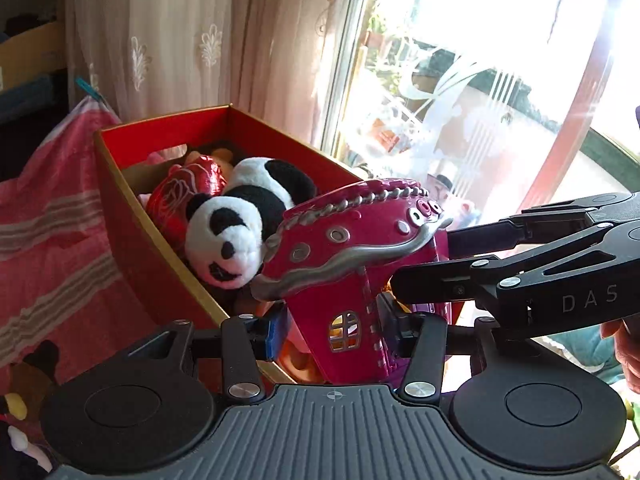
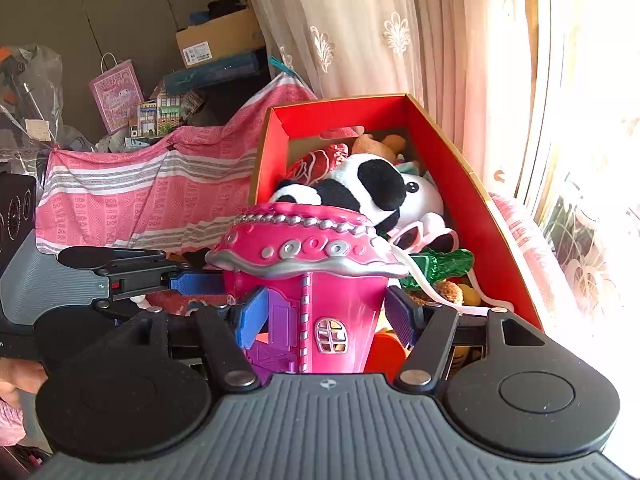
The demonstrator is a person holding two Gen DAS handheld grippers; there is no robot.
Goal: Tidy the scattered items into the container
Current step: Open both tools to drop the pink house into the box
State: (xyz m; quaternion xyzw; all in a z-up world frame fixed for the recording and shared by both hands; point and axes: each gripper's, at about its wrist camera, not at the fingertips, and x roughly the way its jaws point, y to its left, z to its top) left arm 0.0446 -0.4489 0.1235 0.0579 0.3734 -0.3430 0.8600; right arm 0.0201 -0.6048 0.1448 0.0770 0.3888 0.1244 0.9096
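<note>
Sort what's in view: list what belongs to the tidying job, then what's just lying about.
Part of the job:
- pink toy house, gripped by the left hand-held gripper and the right hand-held gripper
- red box, the container
- panda plush, already in the box

Lying about:
- pink striped cloth
- lace curtain
- pink gift bag

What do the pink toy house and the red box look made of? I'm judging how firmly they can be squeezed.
Toy house: apparently hard moulded plastic, glossy highlights, silver-painted trim. Red box: likely cardboard, with thin folded walls, brown edges and a cut-out handle slot.
</note>
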